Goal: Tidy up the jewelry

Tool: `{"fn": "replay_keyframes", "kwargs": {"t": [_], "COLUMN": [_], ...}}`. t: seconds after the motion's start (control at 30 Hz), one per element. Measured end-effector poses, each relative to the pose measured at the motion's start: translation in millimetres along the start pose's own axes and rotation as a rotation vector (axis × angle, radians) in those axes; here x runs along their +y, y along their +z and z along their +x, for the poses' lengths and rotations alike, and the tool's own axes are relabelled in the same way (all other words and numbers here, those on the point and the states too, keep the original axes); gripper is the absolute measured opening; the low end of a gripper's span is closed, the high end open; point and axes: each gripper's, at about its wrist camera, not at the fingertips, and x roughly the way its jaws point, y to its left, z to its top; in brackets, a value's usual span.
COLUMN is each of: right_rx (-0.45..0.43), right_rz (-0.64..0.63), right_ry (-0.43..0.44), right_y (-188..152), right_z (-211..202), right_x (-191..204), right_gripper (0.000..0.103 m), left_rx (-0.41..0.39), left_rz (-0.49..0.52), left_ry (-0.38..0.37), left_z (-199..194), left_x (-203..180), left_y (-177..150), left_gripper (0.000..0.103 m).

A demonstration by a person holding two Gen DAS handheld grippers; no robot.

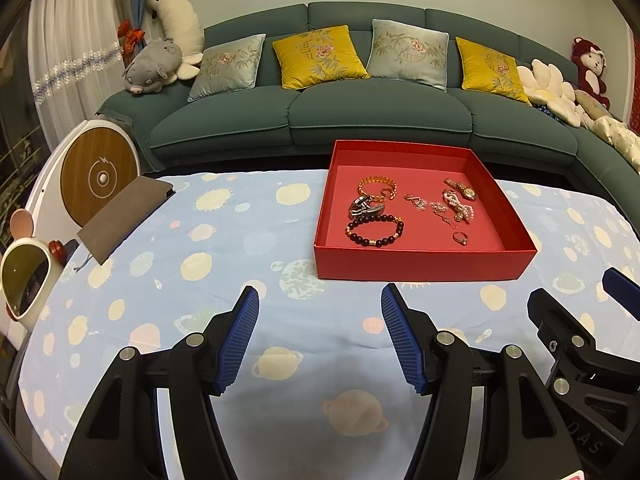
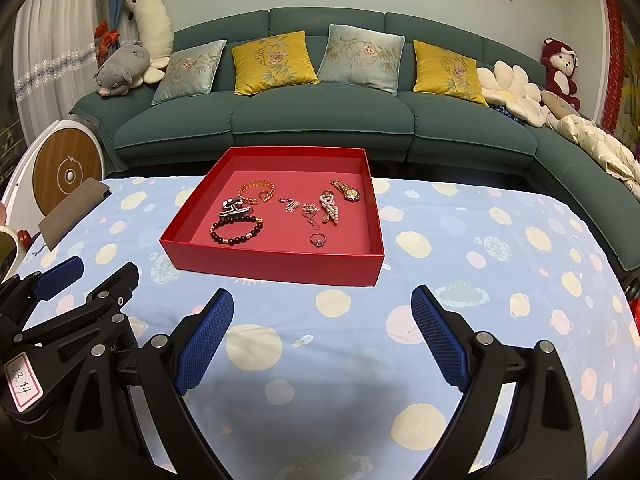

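A table covered by a pale blue cloth [image 1: 248,240] printed with planets and suns fills the foreground, with a dark green sofa [image 1: 360,116] behind it. On the sofa lean four cushions: two yellow, two pale blue-grey.

On the cloth sits one shallow red box [image 1: 424,266] without a lid, the only container in view. All the jewelry lies loose on its pink floor. Toward the left side are three bracelets: an amber beaded bracelet [image 1: 378,187] farthest back, a dark metal link bracelet [image 1: 365,207] touching it in front, and a dark round-bead bracelet [image 1: 375,231] nearest the front wall. Toward the right are one gold wristwatch [image 1: 463,189] at the back, one bunched pearl strand [image 1: 459,207] just in front of it, two small tangles of fine silver chain [image 1: 428,205] in the middle, and one ring [image 1: 461,237] with a stone near the front wall.

Two hand-held grippers hover over the cloth, short of the box and touching nothing. The left gripper [image 1: 318,342] has its blue ribbed pads spread apart with only cloth between them. The right gripper [image 2: 322,344] likewise stands wide apart and empty.
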Motion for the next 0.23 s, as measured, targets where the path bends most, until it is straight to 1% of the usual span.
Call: {"fn": "replay_keyframes", "kwargs": {"t": [0.23], "right_rx": [-0.002], "right_rz": [0.001], "right_ry": [-0.002], "right_y": [-1.4], "right_z": [0.2], "right_x": [1.6], "right_gripper": [0.088], "left_rx": [-0.002], "left_rz": [-0.002], "left_ry": [0.018], "left_z": [1.1], "left_x": [0.0], "left_y": [0.3], "left_gripper": [0.061]}}
